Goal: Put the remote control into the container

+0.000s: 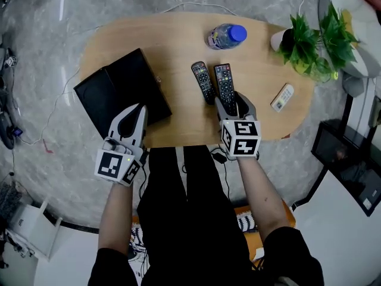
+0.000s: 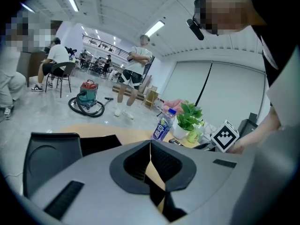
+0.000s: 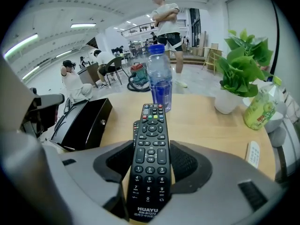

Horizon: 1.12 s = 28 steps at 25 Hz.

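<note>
A black remote control [image 1: 224, 82] [image 3: 151, 158] lies lengthwise between the jaws of my right gripper [image 1: 230, 104] [image 3: 150, 170], which is shut on its lower half near the table's front edge. A second black remote [image 1: 203, 81] [image 3: 135, 128] lies just left of it on the wood. The container, a black box [image 1: 119, 88] [image 3: 84, 121] with its lid down, sits at the table's left end. My left gripper [image 1: 140, 109] [image 2: 150, 146] hovers at the box's near right corner, shut with nothing in it.
The oval wooden table [image 1: 172, 37] also carries a blue-capped water bottle [image 1: 226, 36] [image 3: 159, 76], a potted plant [image 1: 312, 40] and a small white remote [image 1: 282, 97] at the right. People, chairs and a vacuum cleaner are in the room behind.
</note>
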{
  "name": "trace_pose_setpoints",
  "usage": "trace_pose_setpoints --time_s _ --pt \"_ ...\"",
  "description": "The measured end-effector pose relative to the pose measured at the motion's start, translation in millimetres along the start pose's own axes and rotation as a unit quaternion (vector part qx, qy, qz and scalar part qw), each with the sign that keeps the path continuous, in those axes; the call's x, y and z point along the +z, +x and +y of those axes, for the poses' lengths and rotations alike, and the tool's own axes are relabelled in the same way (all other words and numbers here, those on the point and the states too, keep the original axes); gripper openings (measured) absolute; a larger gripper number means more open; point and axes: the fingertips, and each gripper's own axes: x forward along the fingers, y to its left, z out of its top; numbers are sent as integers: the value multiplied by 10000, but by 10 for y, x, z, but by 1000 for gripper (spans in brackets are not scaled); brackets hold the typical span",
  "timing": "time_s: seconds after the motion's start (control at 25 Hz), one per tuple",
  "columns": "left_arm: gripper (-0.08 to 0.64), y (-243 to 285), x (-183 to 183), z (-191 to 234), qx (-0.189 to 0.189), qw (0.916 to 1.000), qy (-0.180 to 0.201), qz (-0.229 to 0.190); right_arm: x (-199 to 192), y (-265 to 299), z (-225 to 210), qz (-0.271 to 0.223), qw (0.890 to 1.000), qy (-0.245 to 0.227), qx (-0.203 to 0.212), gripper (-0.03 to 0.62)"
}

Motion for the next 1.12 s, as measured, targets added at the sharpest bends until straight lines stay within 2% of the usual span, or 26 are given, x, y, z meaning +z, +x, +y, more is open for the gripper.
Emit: trace_pose_setpoints --time_s 0.48,0.84,1.12 --pt "8 -697 40 580 492 9981 -226 -281 470 220 1165 -148 9962 -639 576 250" --pt "8 -1087 51 947 784 9954 -379 -404 569 366 1896 3 9903 -1036 927 250" --pt "8 -1270 -10 1235 963 9929 -521 -473 572 580 2301 235 9881 -1034 1114 250"
